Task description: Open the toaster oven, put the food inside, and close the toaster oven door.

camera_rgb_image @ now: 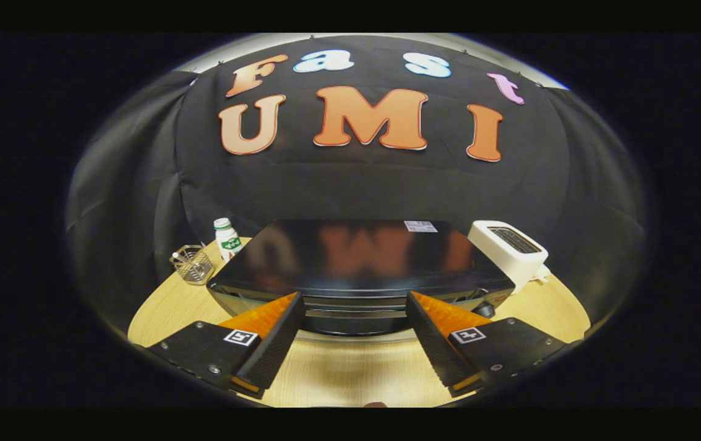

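Wooden worktop (160,312): tool (355,306) wide open, empty, above toaster oven (359,254). Risk: fingers skid off glossy top, missing door.

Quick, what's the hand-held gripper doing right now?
Hand-held gripper: open, holding nothing, fingers spread just before the toaster oven front.
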`<control>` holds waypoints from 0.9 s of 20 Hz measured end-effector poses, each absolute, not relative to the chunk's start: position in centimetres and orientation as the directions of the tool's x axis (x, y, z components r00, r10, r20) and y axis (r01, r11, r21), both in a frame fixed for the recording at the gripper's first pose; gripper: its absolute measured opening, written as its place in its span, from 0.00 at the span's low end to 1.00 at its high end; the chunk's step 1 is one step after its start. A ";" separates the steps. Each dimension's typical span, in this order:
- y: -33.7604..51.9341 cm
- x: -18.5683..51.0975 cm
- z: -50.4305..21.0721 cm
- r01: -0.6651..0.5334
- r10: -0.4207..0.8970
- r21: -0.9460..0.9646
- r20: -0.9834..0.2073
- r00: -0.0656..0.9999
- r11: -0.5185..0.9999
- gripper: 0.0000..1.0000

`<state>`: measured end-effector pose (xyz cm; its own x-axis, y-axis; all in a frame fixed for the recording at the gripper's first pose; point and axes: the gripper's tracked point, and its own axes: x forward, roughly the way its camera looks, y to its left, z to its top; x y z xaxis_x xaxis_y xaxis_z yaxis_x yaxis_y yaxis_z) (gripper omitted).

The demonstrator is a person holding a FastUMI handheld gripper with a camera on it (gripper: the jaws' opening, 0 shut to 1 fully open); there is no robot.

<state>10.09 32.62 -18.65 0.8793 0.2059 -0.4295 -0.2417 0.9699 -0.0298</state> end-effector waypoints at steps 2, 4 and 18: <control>32.4 9.3 -18.8 -0.242 0.205 -0.035 -0.429 0.880 0.970 0.99; 32.1 8.2 -19.0 -0.245 0.208 -0.035 -0.427 0.880 0.969 0.98; 30.4 2.0 -22.5 -0.240 0.223 0.007 -0.396 0.891 0.971 0.98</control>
